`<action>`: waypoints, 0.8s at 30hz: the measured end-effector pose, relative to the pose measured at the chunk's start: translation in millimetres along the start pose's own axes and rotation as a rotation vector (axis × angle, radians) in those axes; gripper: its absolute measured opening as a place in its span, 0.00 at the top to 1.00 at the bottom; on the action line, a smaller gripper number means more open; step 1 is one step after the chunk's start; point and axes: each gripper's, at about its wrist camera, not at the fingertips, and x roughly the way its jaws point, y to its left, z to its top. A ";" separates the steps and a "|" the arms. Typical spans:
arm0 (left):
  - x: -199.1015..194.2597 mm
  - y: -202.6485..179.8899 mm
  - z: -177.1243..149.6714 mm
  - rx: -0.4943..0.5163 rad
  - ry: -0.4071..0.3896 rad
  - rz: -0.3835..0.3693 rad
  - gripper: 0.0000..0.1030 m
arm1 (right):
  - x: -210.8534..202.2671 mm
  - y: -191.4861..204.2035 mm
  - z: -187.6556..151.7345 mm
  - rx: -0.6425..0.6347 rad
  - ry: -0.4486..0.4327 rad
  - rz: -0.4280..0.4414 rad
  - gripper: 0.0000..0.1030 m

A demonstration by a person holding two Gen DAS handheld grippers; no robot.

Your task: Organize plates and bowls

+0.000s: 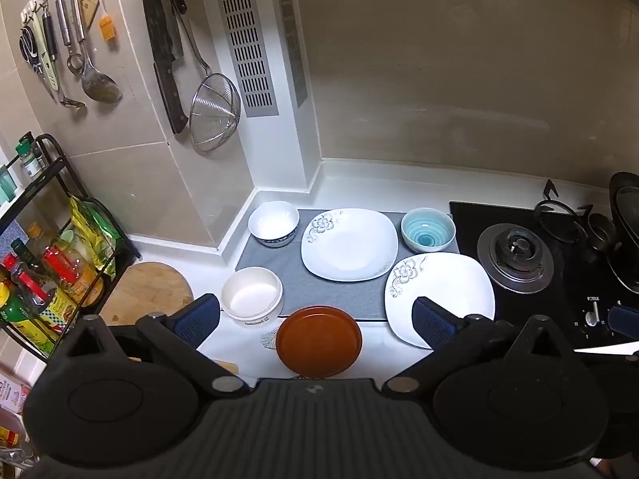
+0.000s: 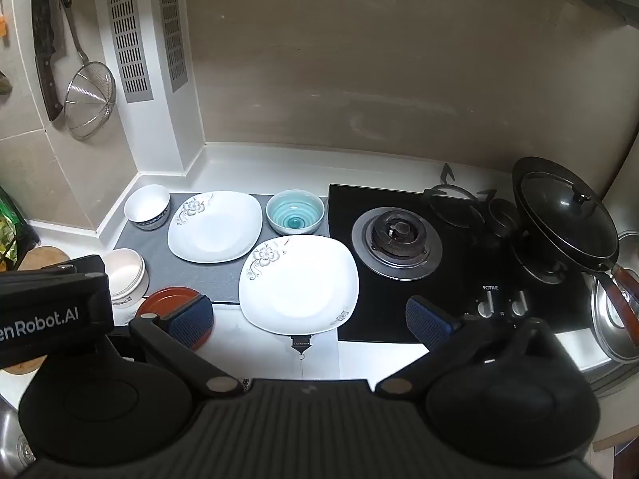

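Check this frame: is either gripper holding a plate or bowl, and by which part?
Nothing is held. Left gripper and right gripper are both open above the counter, touching no dish.

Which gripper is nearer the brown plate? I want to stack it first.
Left. The left gripper is open directly over the brown plate, which sits between its fingers. The right gripper hangs further right, over the near white plate, the brown plate beside its left finger.
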 end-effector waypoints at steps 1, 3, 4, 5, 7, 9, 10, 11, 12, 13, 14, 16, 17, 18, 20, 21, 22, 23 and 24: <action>-0.8 0.3 -0.1 0.001 0.000 0.003 0.01 | -0.5 0.9 -0.4 0.001 0.000 0.003 0.00; -2.4 1.0 -1.0 -0.001 0.000 0.006 0.01 | -1.5 1.9 -1.5 0.002 0.000 0.009 0.00; -3.2 1.2 -1.5 -0.003 0.000 0.009 0.01 | -2.3 2.3 -2.0 0.000 0.000 0.010 0.00; -7.1 -2.9 -0.6 -0.007 -0.001 0.017 0.01 | -3.0 2.8 -2.5 -0.001 -0.002 0.011 0.00; -9.8 -1.6 -7.7 -0.009 -0.008 0.025 0.01 | -4.1 3.5 -2.5 -0.003 -0.001 0.010 0.00; -8.6 -5.9 -4.5 -0.003 -0.014 0.043 0.01 | -5.1 4.5 -3.9 -0.007 -0.003 0.008 0.00; -8.9 -6.1 -4.6 -0.002 -0.017 0.046 0.01 | -5.3 5.1 -4.3 -0.008 -0.002 0.008 0.00; -7.9 -4.9 -4.3 -0.004 -0.018 0.043 0.01 | -5.5 5.7 -4.5 -0.008 -0.002 0.009 0.00; -9.1 -2.0 -8.6 0.005 -0.025 0.047 0.01 | -6.4 5.8 -5.2 -0.008 -0.003 0.009 0.00; -9.0 -0.6 -9.0 0.004 -0.024 0.046 0.01 | -6.6 6.4 -4.6 -0.009 -0.002 0.010 0.00; -8.8 0.7 -9.3 -0.001 -0.020 0.041 0.01 | -6.9 7.3 -4.7 -0.010 -0.002 0.010 0.00; -9.0 1.3 -9.2 -0.001 -0.024 0.049 0.01 | -7.7 7.5 -4.7 -0.013 -0.004 0.011 0.00; -8.9 2.5 -10.8 -0.002 -0.024 0.051 0.01 | -8.1 8.0 -4.9 -0.015 -0.004 0.011 0.00; -9.1 3.0 -11.3 -0.004 -0.025 0.052 0.01 | -8.4 7.8 -5.3 -0.015 -0.004 0.012 0.00; -9.7 3.6 -13.0 -0.004 -0.017 0.052 0.01 | -8.9 7.8 -6.4 -0.015 -0.005 0.012 0.00; -9.5 3.7 -12.6 -0.005 -0.007 0.050 0.01 | -8.8 7.8 -7.2 -0.015 -0.005 0.012 0.00; -9.1 3.5 -13.1 -0.005 -0.006 0.052 0.01 | -8.4 7.9 -7.6 -0.015 -0.003 0.012 0.00; -8.6 3.5 -13.3 -0.006 -0.001 0.051 0.01 | -8.2 7.9 -7.6 -0.015 -0.001 0.012 0.00; -8.2 2.8 -11.2 0.000 0.012 0.057 0.01 | -7.9 8.1 -7.6 -0.014 0.001 0.010 0.00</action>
